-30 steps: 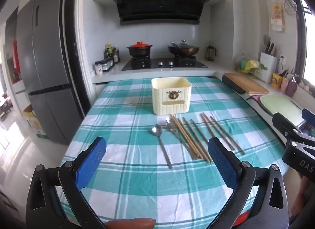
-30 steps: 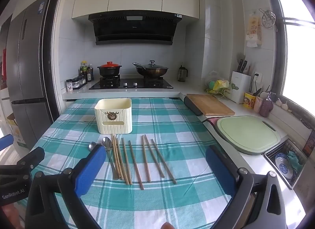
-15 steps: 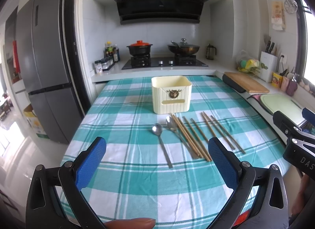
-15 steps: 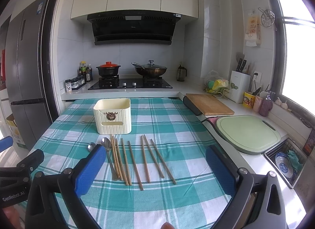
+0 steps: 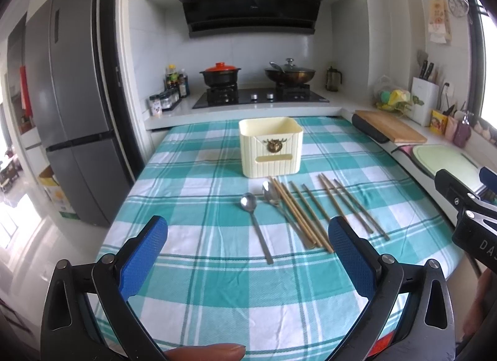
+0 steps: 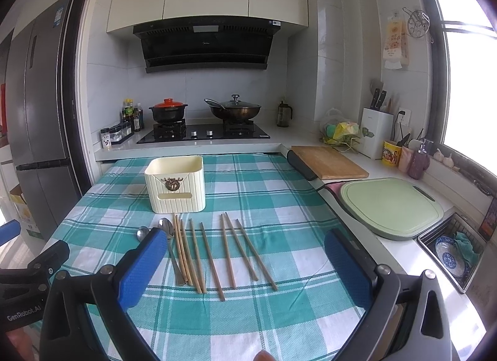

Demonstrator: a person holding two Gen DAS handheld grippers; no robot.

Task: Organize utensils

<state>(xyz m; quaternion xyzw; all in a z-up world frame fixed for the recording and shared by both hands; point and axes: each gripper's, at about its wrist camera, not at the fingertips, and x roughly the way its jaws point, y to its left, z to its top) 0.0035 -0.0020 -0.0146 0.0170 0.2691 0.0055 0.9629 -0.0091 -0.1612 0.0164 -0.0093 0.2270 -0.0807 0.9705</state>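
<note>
Left wrist view shows your table (image 5: pixel 192 286) in checked cloth; ahead of your left gripper (image 5: pixel 248 238), fingers spread wide and empty, stands the cream holder (image 5: pixel 271 146). Your right gripper (image 6: pixel 245 244) is equally wide, the chopsticks (image 6: pixel 230 252) between its fingers, two spoons (image 5: pixel 253 224) by its left finger.

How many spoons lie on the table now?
2. Both lie on the checked cloth in front of the cream box: one spoon alone at the left, the other beside it, touching the chopsticks. None seems hidden.
</note>
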